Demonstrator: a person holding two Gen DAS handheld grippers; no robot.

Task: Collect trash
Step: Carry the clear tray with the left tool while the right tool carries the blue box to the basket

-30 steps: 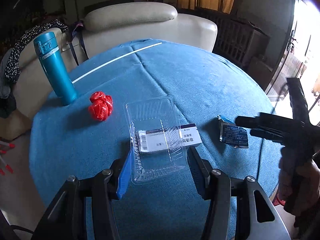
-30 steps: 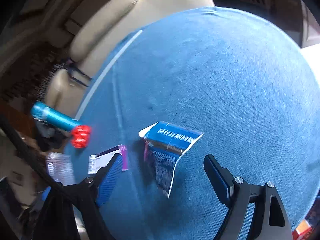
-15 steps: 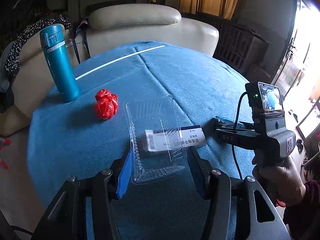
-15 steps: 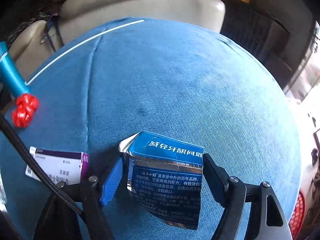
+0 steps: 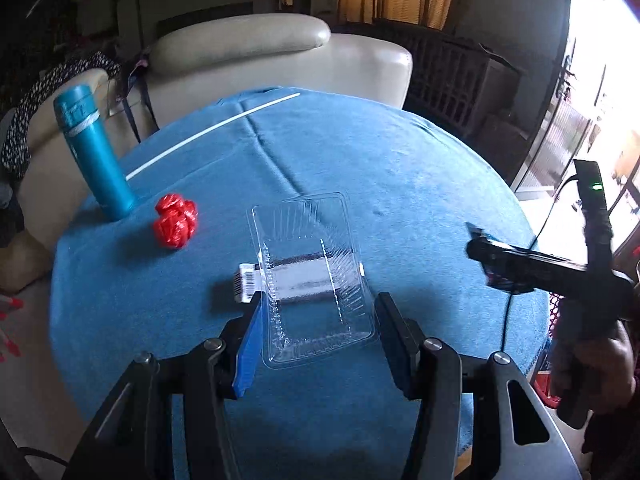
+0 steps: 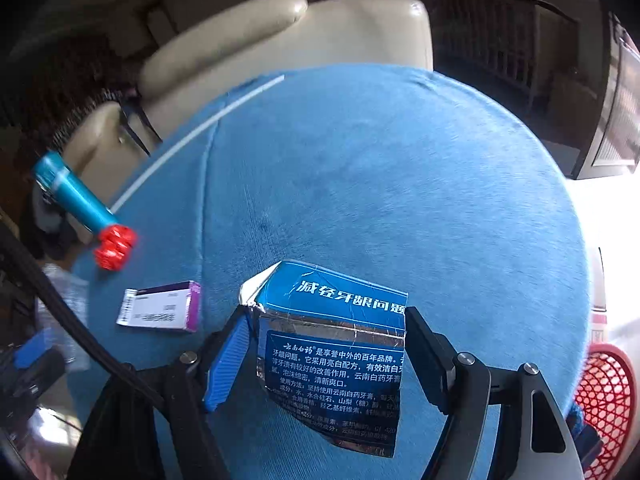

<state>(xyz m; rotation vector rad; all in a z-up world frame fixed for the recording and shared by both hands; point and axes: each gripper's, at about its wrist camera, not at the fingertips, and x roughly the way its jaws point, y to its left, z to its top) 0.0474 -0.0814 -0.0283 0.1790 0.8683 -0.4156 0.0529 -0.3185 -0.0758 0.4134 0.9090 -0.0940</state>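
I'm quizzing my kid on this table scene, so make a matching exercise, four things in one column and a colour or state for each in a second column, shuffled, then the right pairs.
Things:
1. flask
2. crumpled wrapper
3. clear plastic tray
4. torn toothpaste box

States:
A. between the right gripper's fingers
B. red, lying beside the flask
C. teal, standing upright at the table edge
D. see-through, between the left gripper's fingers

Pairs: 1-C, 2-B, 3-D, 4-A
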